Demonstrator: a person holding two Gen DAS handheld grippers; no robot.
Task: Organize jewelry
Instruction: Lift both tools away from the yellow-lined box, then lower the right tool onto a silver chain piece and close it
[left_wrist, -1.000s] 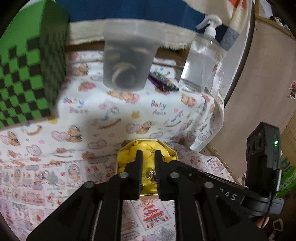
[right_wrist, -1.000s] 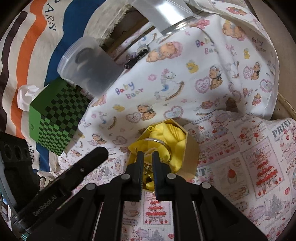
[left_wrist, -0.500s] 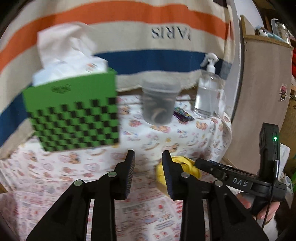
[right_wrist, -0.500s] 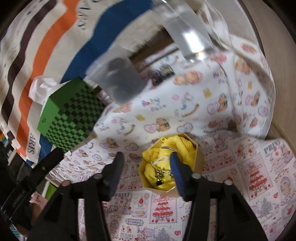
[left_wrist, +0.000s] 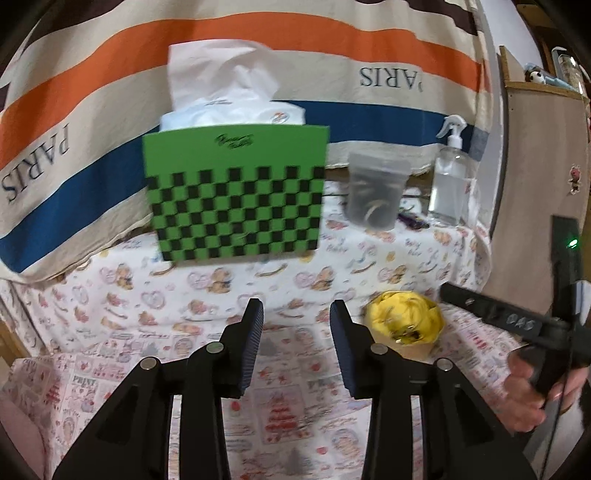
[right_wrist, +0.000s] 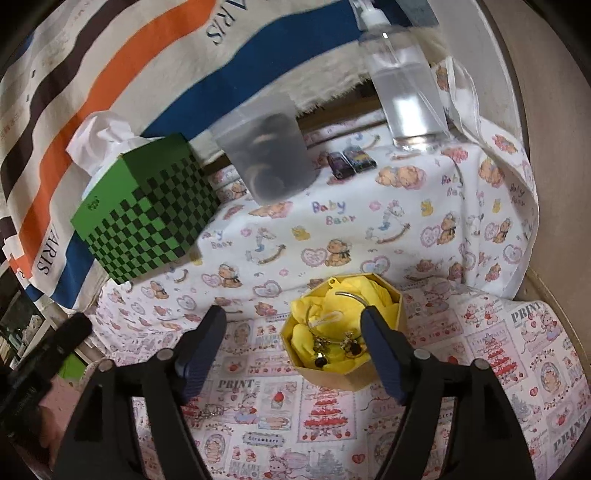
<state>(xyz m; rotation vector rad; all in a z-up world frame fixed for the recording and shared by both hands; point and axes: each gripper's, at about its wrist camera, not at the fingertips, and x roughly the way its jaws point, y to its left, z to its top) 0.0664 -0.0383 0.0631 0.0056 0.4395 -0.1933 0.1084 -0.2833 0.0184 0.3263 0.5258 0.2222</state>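
Note:
A small octagonal cardboard box (right_wrist: 332, 376) lined with yellow cloth stands on the printed tablecloth. A silver bangle (right_wrist: 354, 295) and dark charms (right_wrist: 351, 345) lie inside it. My right gripper (right_wrist: 291, 317) hovers just in front of the box, its jaws opening wide with nothing between them. Its right fingertip (right_wrist: 373, 328) overlaps the box's edge in the picture. My left gripper (left_wrist: 295, 325) is left of the box (left_wrist: 404, 325), jaws opening and empty. In the left wrist view a hand (left_wrist: 528, 391) holds the right gripper (left_wrist: 498, 314).
At the back stand a green checkered tissue box (right_wrist: 147, 218), a cloudy plastic cup (right_wrist: 269, 162) with rings of some kind inside, a clear spray bottle (right_wrist: 402, 81) and two small dark packets (right_wrist: 351, 162). A thin chain-like piece (right_wrist: 207, 410) lies on the cloth near my right gripper.
Both grippers drew back from the yellow box and went from shut to open. The left one swung away to the left. The bangle and charms stay in the box.

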